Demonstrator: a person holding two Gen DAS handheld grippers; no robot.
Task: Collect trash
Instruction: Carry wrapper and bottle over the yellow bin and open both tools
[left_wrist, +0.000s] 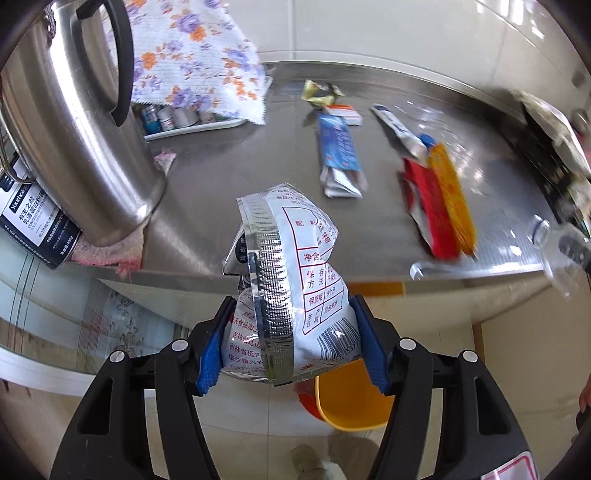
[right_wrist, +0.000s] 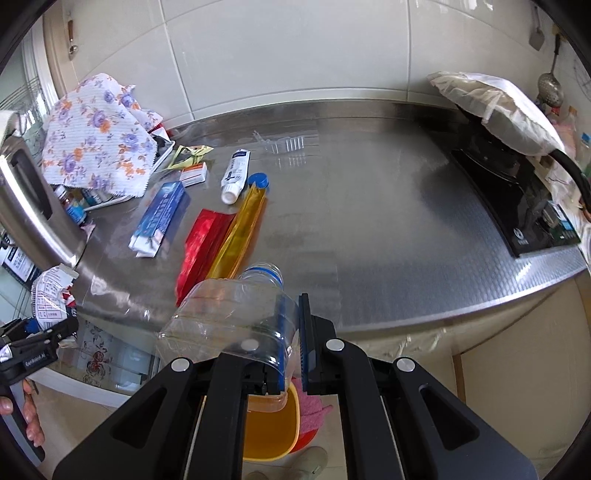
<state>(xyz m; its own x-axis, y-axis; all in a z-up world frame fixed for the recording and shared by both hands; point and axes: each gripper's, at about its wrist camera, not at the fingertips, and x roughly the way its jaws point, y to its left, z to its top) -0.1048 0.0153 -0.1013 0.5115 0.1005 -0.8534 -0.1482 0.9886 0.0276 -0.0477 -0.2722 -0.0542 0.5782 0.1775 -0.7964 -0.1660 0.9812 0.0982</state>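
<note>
free: bare steel counter (right_wrist: 388, 206) from 12 to 2 o'clock | blocked: wrappers (right_wrist: 221, 236) at 11, kettle (right_wrist: 33, 199) at 9, cooktop (right_wrist: 517, 206) at 2

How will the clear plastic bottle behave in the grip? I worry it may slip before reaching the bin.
The clear plastic bottle looks empty, so probably light. Its thin walls look dented where the right gripper pinches it, so likely squashy rather than stiff. The smooth plastic may slide.
</note>
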